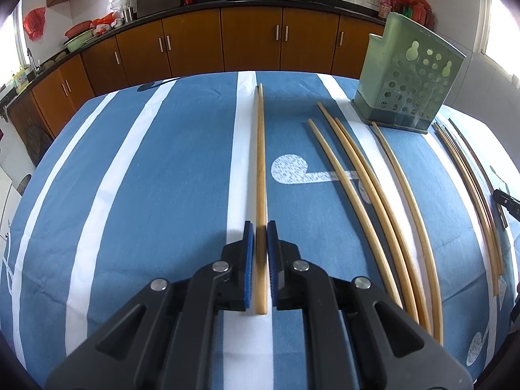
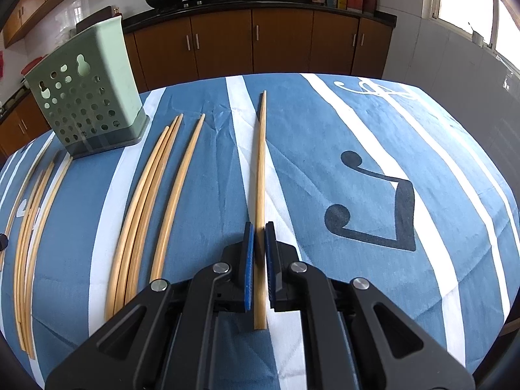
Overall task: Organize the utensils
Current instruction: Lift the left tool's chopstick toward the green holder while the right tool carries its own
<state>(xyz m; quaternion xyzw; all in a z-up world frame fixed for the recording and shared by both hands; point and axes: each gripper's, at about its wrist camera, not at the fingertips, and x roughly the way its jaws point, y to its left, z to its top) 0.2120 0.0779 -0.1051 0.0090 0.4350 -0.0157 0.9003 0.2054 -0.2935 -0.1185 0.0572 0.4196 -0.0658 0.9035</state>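
My left gripper is shut on a wooden chopstick that points straight ahead between the blue pads. My right gripper is shut on another wooden chopstick, also pointing ahead. A green perforated utensil holder stands upright on the blue striped tablecloth, at the far right in the left wrist view and at the far left in the right wrist view. Several loose chopsticks lie on the cloth beside it, and they show in the right wrist view too.
More chopsticks lie in a bundle at the right edge of the left view and the left edge of the right view. Brown kitchen cabinets with woks on the counter run behind the table's far edge.
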